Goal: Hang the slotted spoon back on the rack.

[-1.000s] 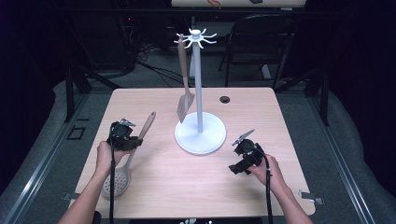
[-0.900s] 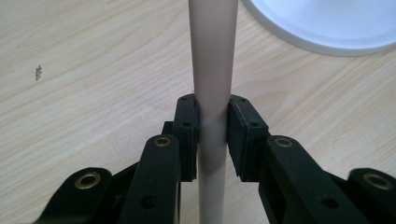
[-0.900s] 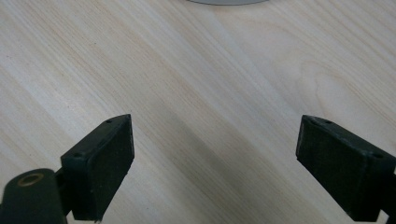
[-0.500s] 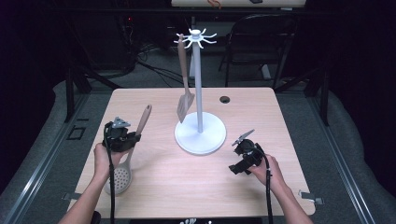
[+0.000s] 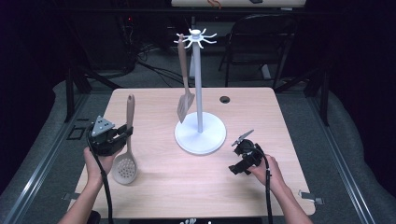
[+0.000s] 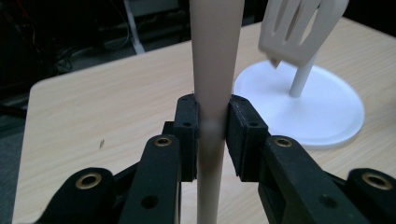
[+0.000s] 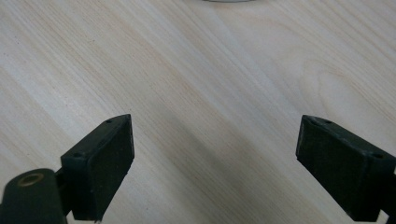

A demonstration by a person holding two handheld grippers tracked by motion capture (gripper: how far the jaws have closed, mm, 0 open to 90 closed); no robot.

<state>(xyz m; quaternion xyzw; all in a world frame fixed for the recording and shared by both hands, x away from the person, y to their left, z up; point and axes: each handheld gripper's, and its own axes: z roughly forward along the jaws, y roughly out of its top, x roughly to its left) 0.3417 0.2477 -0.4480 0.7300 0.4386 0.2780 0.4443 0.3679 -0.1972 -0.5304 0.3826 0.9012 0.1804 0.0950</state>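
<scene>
Fingers [image 6: 187, 135] of the left gripper [image 5: 122, 135]: closed on the beige handle of a slotted spoon [image 5: 128, 140], one black pad pressed to each side of the shaft, seen centre frame in the left gripper view.

Slotted spoon: left of centre in the high view, handle pointing to the top of the frame, round perforated bowl low at the near end, over the table's lower left area; whether the bowl touches the wood cannot be told.

Right gripper [image 5: 243, 138]: lower right of the high view, in the person's right hand; jaws wide apart with nothing between them, bare wood grain beneath in the right gripper view.

Utensil stand [image 5: 200, 135]: white, round base at table centre, upright pole, ring of hooks at upper centre.

Slotted spatula [image 5: 185, 105]: beige, hanging from a hook, blade just left of the pole, above the base.

Table [image 5: 289, 140]: light wood, rounded corners; small dark grommet hole [image 5: 225, 99] toward the far edge.
</scene>
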